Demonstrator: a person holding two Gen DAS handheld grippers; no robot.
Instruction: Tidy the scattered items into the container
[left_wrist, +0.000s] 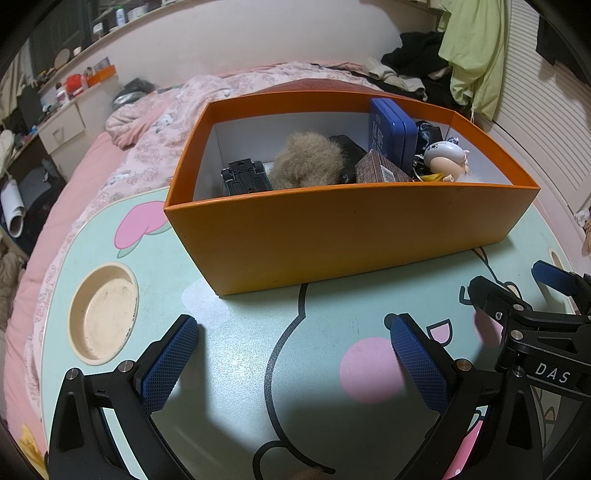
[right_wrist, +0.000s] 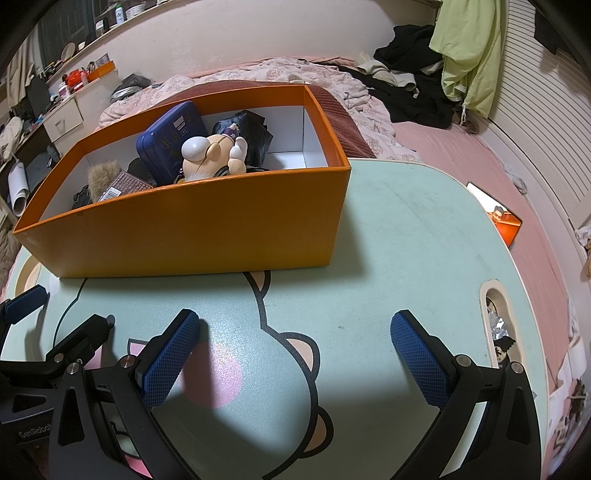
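Orange box (left_wrist: 351, 236) (filled) beyond left claw (left_wrist: 291, 363), jaws wide, empty

You were working in a bedroom of a lived-in home. A bed (right_wrist: 498, 155) with a pink sheet and a rose-print quilt (left_wrist: 177, 107) filled the room behind you, and your worktop (right_wrist: 406, 229) was a mint cartoon-printed lap table set on top of it. Dark clothes (right_wrist: 410, 48) were heaped at the bed's far end beside a hanging pale green garment (right_wrist: 469, 48). A bedside drawer unit (left_wrist: 64, 123) and cluttered shelves (left_wrist: 122, 18) lined the wall.
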